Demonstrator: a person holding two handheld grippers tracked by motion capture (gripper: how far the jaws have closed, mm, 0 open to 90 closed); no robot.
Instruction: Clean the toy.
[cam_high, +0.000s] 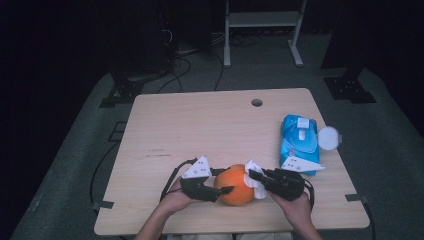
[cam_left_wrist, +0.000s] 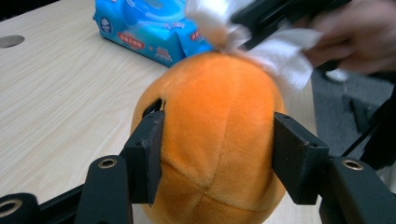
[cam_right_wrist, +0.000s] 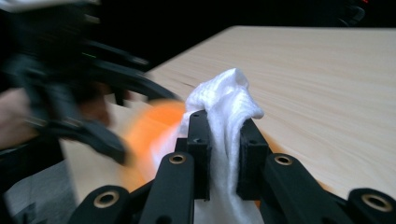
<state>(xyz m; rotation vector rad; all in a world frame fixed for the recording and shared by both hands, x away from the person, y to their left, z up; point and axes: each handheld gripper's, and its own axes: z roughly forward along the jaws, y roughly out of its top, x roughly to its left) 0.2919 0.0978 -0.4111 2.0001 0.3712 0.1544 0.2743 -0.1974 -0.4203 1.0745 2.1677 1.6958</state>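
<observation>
Now left gripper (cam_left_wrist: 217, 158) jaws clamp round plush orange (cam_left_wrist: 212, 140); right gripper (cam_right_wrist: 224, 154) jaws pinch crumpled white wipe (cam_right_wrist: 224, 105).

Light wooden counter (cam_high: 210, 125) in the middle of the frame, with a round cable hole (cam_high: 257, 102) near the far edge. Grey carpet floor (cam_high: 395, 150) all around. Black cables (cam_high: 180, 67) on the floor at upper centre. White metal frame (cam_high: 262, 20) at the top. Very dark background behind, dim light.
</observation>
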